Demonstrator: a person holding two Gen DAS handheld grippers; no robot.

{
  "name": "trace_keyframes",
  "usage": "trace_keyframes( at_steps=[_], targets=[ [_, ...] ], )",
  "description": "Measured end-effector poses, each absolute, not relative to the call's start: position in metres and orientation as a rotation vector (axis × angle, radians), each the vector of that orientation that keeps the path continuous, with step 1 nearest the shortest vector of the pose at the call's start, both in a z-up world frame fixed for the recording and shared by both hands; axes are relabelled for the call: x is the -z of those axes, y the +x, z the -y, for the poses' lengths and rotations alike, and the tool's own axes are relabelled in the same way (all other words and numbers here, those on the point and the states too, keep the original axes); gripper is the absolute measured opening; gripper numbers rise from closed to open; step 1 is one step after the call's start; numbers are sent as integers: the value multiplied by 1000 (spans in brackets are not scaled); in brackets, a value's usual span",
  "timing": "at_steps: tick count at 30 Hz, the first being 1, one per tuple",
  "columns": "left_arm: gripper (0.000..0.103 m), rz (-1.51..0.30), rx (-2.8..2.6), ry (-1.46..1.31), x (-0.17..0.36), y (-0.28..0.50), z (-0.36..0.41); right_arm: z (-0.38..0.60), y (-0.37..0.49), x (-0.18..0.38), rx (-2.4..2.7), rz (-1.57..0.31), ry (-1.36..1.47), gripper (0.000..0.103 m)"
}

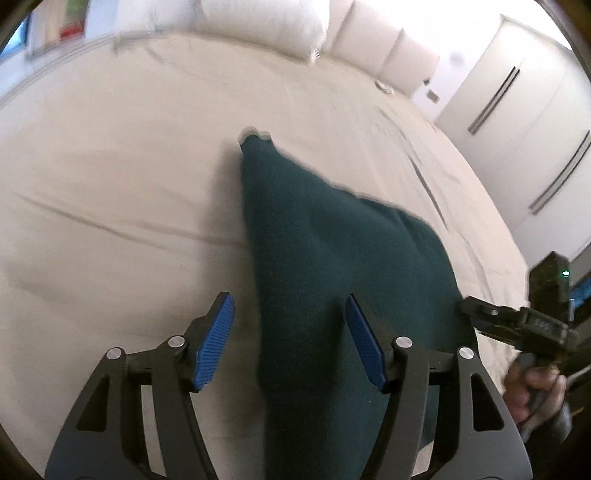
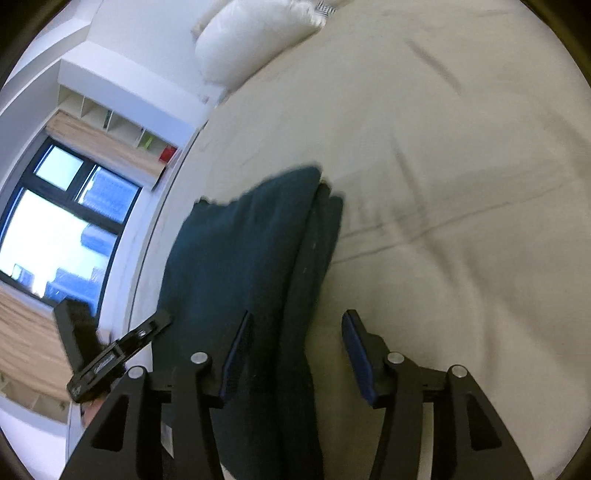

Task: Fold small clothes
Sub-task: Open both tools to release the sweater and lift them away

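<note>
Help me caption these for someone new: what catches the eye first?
A dark green garment lies partly folded mid-bed, the only dark shape on the cream bedsheet. Both grippers, left and right, straddle it, jaws open. A white pillow sits at the bed's head.

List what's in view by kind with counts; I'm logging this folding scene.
Dark green garment: 1
White pillow: 1
Bed sheet: 1
Grippers: 2, the left gripper and the right gripper, both open
Total: 5

A dark teal knit garment lies on the cream bed, folded lengthwise into stacked layers, well short of the pillow.
</note>
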State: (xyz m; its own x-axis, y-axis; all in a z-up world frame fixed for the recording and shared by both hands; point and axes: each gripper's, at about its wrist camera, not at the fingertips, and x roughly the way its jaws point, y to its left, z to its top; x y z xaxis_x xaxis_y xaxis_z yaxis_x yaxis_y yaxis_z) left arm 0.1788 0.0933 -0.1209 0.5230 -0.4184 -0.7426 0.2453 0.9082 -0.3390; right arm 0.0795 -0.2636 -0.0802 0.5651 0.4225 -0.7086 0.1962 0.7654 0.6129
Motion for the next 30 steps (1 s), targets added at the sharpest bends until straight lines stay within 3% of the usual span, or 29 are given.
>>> trace_keyframes(
  at_steps=[5, 10, 11, 13, 17, 20, 24, 26, 29, 30],
  targets=[
    [69, -794, 353, -151, 88, 144, -91, 231, 75, 42, -284, -894, 667, 54],
    [74, -700, 335, -45, 79, 118, -59, 195, 90, 72, -367, -979, 640, 54],
    [76, -681, 333, -28, 77, 111, -56, 198, 92, 87, -353, -1002, 649, 51],
    [81, -638, 327, -11, 69, 97, -54, 209, 88, 98, -334, -1000, 683, 30],
    [97, -538, 260, 13, 44, 73, -63, 230, 79, 89, -304, -954, 725, 29],
    [101, -401, 211, 16, 17, 52, -71, 236, 54, 59, -162, -893, 602, 57],
    [103, -243, 132, 29, -23, 22, -75, 231, 35, 9, -76, -755, 450, 62],
    [103, -197, 135, 43, -44, 11, -75, 224, 17, -26, -31, -635, 351, 75],
    [103, -146, 103, 75, -73, -2, -76, 213, -10, -71, 25, -427, 266, 102],
    [103, -162, 88, 91, -83, -4, -76, 209, -24, -88, 77, -319, 240, 103]
  ],
)
